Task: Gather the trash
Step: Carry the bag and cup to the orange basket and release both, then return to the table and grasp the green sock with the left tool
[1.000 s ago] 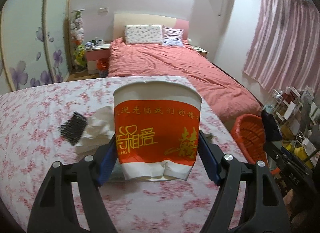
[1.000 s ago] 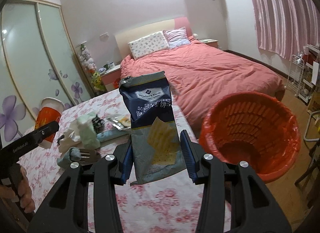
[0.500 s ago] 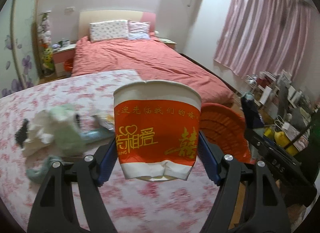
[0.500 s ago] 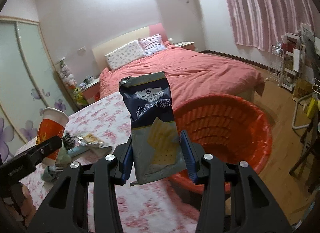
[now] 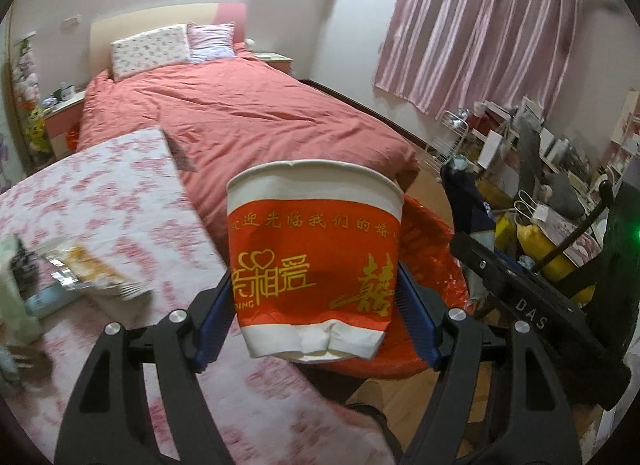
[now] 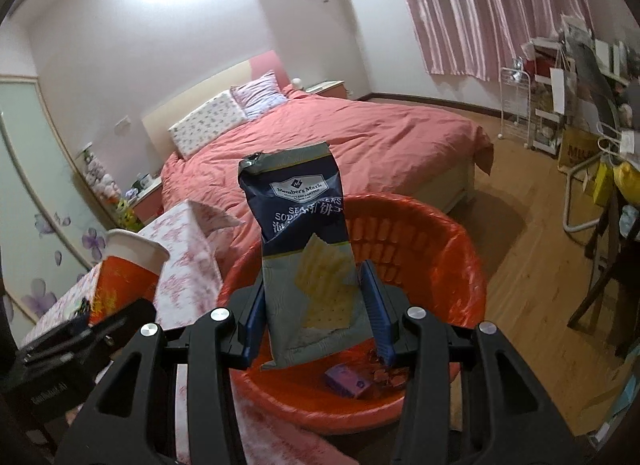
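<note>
Your left gripper [image 5: 316,329] clenches the paper cup [image 5: 314,261], your right gripper [image 6: 316,321] the cracker bag [image 6: 308,257] above the orange basket [image 6: 452,249]; wrappers [image 5: 92,273] wait at nine o'clock on the bench [image 5: 120,193]

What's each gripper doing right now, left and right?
Left gripper: closed on the paper cup.
Right gripper: closed on the cracker bag, above the orange bin.

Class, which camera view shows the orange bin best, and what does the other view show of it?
The right wrist view: the orange bin shows its rim, ribbed wall and some litter at the bottom. In the left wrist view only part of it peeks out behind the paper cup.
</note>
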`<state>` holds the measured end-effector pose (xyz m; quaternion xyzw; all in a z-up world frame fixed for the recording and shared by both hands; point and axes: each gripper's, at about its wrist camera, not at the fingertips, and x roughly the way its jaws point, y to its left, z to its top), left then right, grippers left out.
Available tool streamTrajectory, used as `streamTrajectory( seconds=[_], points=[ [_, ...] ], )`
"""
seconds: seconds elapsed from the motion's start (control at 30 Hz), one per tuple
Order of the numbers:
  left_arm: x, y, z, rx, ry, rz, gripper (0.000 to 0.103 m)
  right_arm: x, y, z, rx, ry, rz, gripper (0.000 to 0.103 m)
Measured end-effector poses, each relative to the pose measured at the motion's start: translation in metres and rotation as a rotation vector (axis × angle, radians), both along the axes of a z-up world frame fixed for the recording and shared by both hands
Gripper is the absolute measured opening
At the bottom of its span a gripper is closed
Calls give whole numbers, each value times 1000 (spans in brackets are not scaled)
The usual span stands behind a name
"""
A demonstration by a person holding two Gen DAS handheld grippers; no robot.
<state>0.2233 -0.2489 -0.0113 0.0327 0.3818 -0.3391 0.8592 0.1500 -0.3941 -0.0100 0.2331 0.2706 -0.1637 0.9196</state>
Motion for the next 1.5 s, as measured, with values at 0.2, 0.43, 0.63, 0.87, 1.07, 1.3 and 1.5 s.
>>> streamTrajectory(
  seconds=[0.2,0.43,0.63,0.87,1.07,1.3,1.5],
  points=[
    [14,-35,-20,20,41,-28,73,5,-20,-5,29,-10,-27,45],
    [30,-40,-42,55,88,-4,80,8,-28,-18,62,8,-21,61],
    [35,-21,-45,65,97,25,82,1,-23,-19,65,33,-28,61],
    [28,20,-36,94,61,88,82,0,-16,-7,41,40,-17,61],
    [22,76,-30,110,48,163,82,2,15,8,-9,32,36,61],
    [14,156,-24,110,30,281,82,11,60,19,-51,34,129,61],
    [11,236,-27,114,31,420,82,23,104,14,-63,66,225,61]
  ],
)
